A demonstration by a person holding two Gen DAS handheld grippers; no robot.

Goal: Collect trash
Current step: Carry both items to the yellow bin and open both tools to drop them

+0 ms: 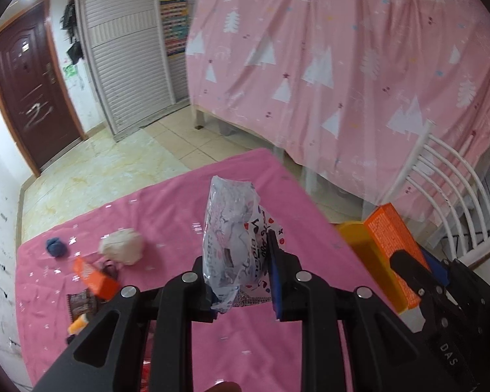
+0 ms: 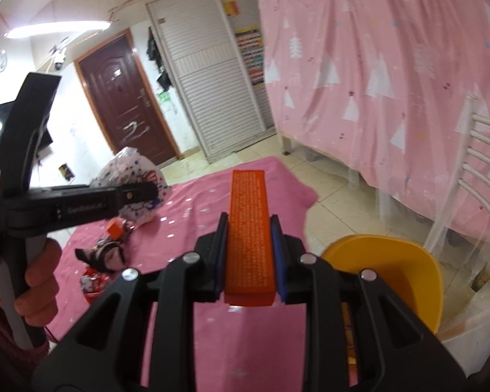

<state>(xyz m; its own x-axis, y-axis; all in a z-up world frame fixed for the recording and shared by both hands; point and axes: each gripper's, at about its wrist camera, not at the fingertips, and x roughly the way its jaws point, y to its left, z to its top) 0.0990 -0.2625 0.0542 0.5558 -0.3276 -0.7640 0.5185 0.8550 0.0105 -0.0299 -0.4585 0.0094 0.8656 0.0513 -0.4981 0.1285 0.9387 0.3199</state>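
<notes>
My left gripper [image 1: 241, 261] is shut on a crumpled white printed plastic wrapper [image 1: 230, 225], held above the pink-clothed table [image 1: 166, 202]. In the right wrist view the same gripper [image 2: 148, 192] comes in from the left with the wrapper [image 2: 132, 173], a hand [image 2: 39, 281] on its handle. My right gripper [image 2: 249, 228] is shut on a long orange box [image 2: 250, 222] that points forward. From the left wrist view this box [image 1: 388, 245] hangs over a yellow bin [image 1: 359, 248] at the table's right edge. The bin [image 2: 395, 268] is just right of my right gripper.
On the table's left lie a blue ball [image 1: 56, 247], a beige paper wad [image 1: 122, 246], a small orange box [image 1: 94, 277] and a brown wrapper [image 1: 81, 303]. A white chair [image 1: 441, 189] stands right of the bin. A pink sheet [image 1: 343, 65] hangs behind.
</notes>
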